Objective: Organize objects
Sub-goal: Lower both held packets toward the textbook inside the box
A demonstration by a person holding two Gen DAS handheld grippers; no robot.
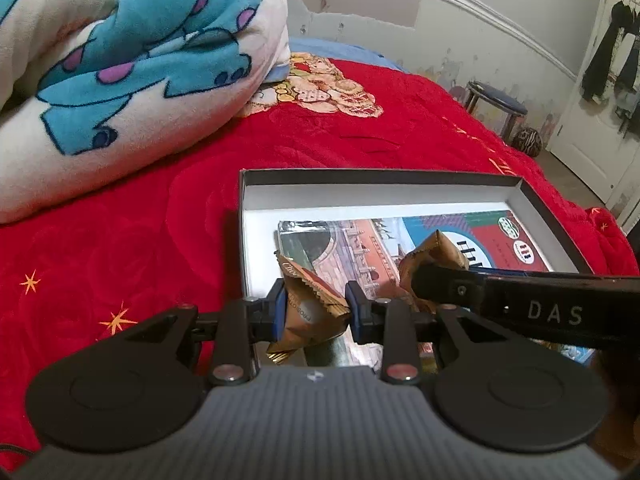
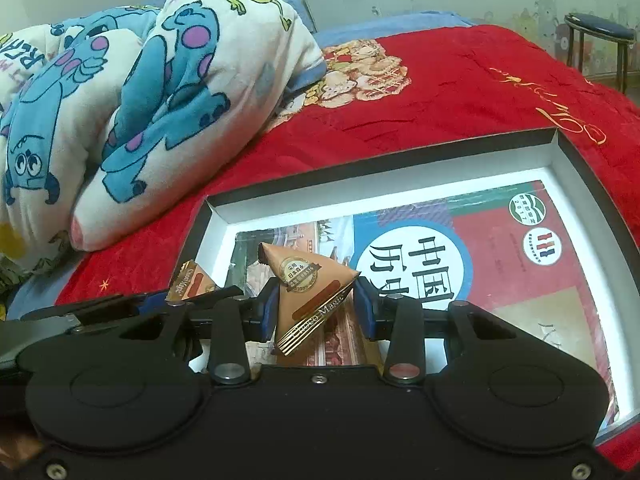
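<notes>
While both grippers hover over the shallow black-rimmed cardboard box (image 2: 568,152) on the red bedspread (image 1: 120,248), each grips a snack: left gripper (image 1: 316,312) is clamped on a crumpled brown-gold foil snack packet (image 1: 308,308), right gripper (image 2: 316,304) pinches a tan triangular "Choco Magic" packet (image 2: 308,292). Both packets sit just above the colourful printed book (image 2: 500,248) lying flat inside the box. Cartoon-print fleece blanket (image 2: 140,100) bunched up beyond, w/ a round stool (image 1: 496,104) by the wall.
</notes>
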